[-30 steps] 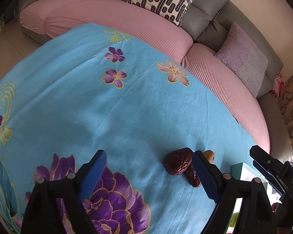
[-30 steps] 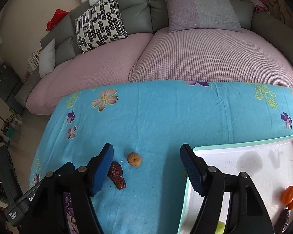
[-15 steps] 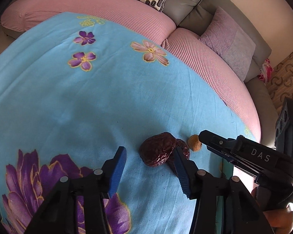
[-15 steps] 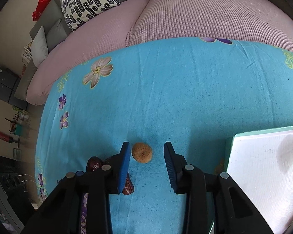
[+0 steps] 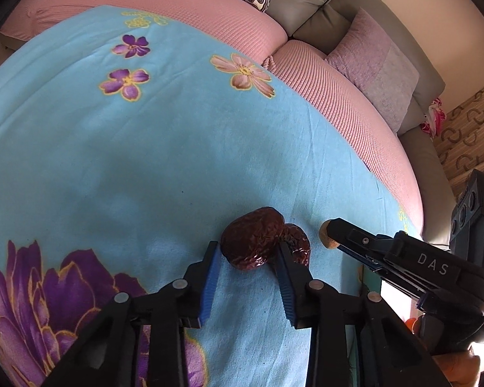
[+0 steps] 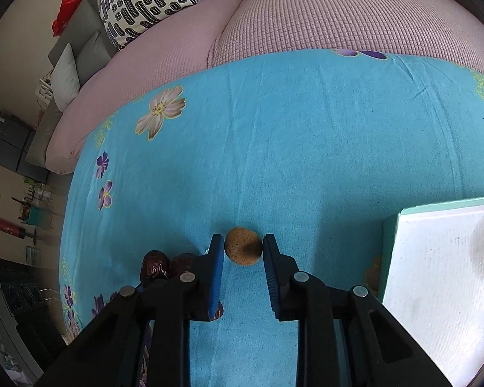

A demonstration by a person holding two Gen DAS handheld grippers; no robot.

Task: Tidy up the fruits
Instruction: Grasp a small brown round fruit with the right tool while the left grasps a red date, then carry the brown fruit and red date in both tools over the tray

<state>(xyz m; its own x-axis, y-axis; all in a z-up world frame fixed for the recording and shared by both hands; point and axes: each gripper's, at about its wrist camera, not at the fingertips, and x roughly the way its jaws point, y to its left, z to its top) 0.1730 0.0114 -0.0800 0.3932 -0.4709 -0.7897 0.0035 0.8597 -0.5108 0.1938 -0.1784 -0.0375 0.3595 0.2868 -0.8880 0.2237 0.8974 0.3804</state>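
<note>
Left wrist view: the left gripper (image 5: 247,251) is straddling a wrinkled dark red date (image 5: 251,242) lying on the blue floral cloth (image 5: 145,161) that is covering the worktop. Its blue-padded fingers (image 5: 209,277) are standing partly open, the pads close to the date's flanks, with no firm clamping visible. A second date (image 5: 298,246) is lying just behind the right-hand finger, touching the first. The right gripper (image 5: 332,230) is entering from the right.

Right wrist view: the right gripper (image 6: 243,251) is bracketing a small round tan fruit (image 6: 243,251); the fingers (image 6: 271,267) are narrowly open, almost touching its sides. The white tray (image 6: 442,258) with a teal rim is lying to the right, well apart from the fruit. The two dates are showing at the lower left.

Handling, as a judgement: both fruits are probably light. The date's skin is looking soft and yielding, so a gentle pinch across its short middle should be suiting it. The round fruit may be prone to rolling or squirting out; a grip across its widest girth seems best.
</note>
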